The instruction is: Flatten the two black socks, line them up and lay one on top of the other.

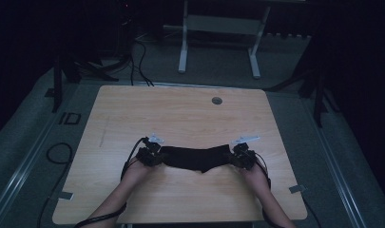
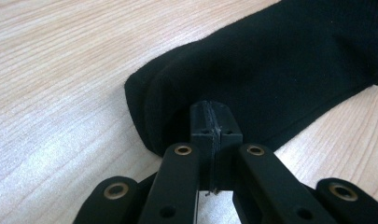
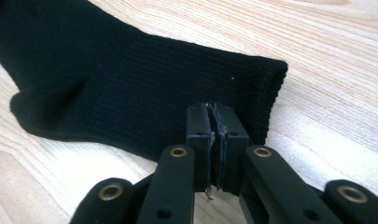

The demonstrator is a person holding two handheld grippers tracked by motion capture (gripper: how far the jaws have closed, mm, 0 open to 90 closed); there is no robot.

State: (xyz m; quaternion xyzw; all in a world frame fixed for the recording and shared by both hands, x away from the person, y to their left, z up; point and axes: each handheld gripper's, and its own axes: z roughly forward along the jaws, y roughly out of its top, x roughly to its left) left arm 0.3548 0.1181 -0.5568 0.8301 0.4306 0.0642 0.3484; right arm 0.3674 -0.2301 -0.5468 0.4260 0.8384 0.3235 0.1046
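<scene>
A black sock (image 1: 195,159) lies stretched sideways across the near part of the wooden table (image 1: 180,114). My left gripper (image 1: 154,156) is at its left end and my right gripper (image 1: 237,156) at its right end. In the left gripper view the jaws (image 2: 210,109) are pressed together at the rounded toe end of the sock (image 2: 280,70), pinching its edge. In the right gripper view the jaws (image 3: 211,112) are likewise closed on the ribbed cuff end of the sock (image 3: 107,84), whose heel bulges at the left. A person's forearms come in from the bottom.
A round cable hole (image 1: 216,100) sits near the table's far edge. Behind the table stands a white desk frame (image 1: 218,28). Cables (image 1: 57,154) lie on the grey floor to the left. Bare wood surrounds the sock.
</scene>
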